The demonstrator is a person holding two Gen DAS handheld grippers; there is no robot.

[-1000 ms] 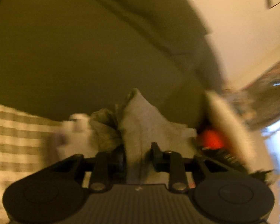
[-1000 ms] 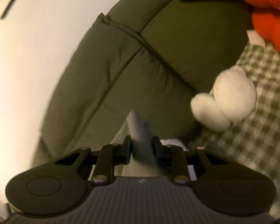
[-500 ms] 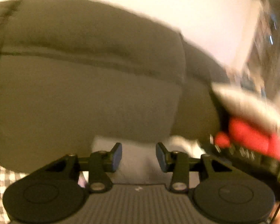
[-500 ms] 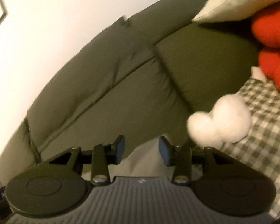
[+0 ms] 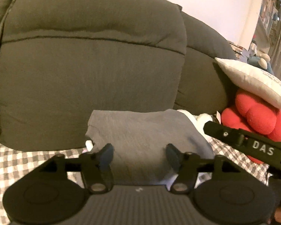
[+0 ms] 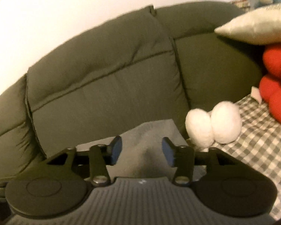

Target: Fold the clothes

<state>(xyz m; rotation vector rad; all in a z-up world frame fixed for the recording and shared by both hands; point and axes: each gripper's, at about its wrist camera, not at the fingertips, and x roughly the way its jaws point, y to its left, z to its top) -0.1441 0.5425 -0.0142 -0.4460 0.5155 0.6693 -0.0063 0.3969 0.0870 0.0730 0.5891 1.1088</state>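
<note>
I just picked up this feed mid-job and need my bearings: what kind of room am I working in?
Most likely a home living room. A big dark couch fills the view, with a checked cover on its seat, a red plush cushion under a pale pillow, and a folded grey garment laid out.

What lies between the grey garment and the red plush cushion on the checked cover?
In the right wrist view, a white fluffy toy sits between the grey garment and the red plush cushion, on the checked cover.

The dark sofa backrest (image 5: 91, 75) walled off the upper frame; red cushion (image 5: 258, 116) and white plush (image 6: 213, 125) crowded the right; checked cover (image 5: 15, 161) lower left lay free.
</note>
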